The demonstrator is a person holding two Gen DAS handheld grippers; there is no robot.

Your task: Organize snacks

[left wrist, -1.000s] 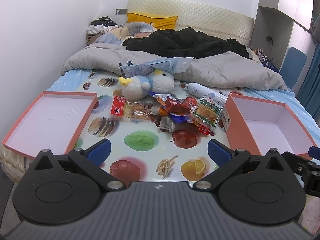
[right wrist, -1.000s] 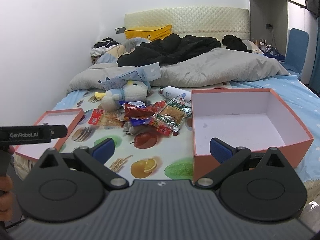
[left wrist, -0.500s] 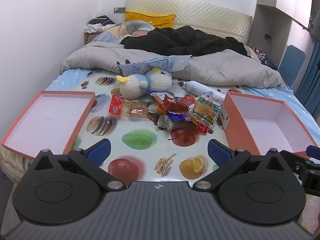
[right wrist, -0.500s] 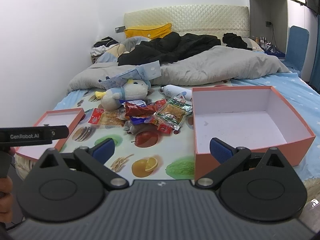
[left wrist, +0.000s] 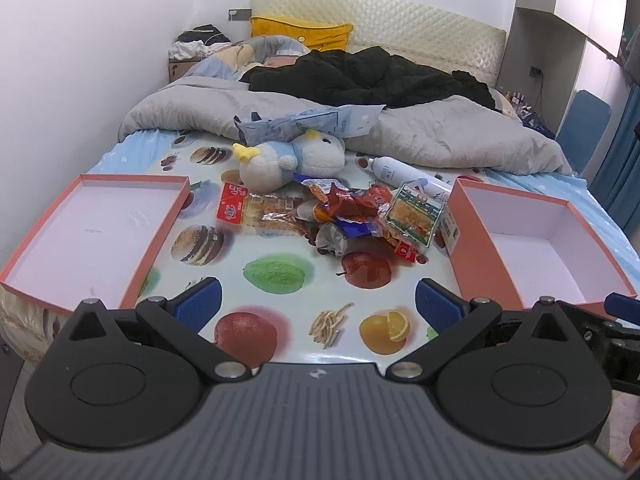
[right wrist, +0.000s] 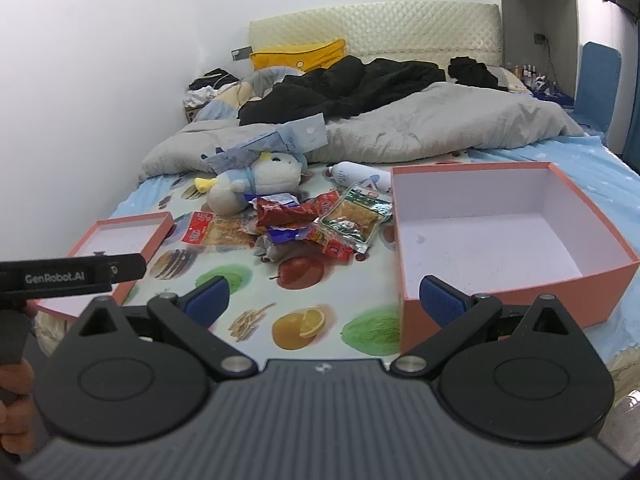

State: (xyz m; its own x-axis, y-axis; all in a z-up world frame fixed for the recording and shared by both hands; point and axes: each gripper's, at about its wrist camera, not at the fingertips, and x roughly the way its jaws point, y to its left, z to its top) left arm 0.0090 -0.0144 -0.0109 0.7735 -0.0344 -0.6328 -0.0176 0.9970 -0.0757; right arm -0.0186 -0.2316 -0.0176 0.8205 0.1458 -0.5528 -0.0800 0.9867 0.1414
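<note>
- Since a moment ago I am drifting both grippers slightly; the snack pile and boxes are sitting a little lower in my views, and nothing on the bed has moved.
- The bed [left wrist: 400, 148] is filling the room ahead, with a grey quilt bunched at the far end against the white wall.
- A fruit-printed mat [left wrist: 280, 280] is covering the near end.
- A deep orange box [right wrist: 512, 240] is lying on the right and a shallow orange lid [left wrist: 92, 232] on the left.
- The pile of snack packets [left wrist: 344, 212] is lying between them, with a plush toy [left wrist: 288, 160] just behind.
- My left gripper [left wrist: 316, 300] is hanging spread wide, holding nothing.
- My right gripper [right wrist: 324, 296] is spread wide too, gripping nothing.
</note>
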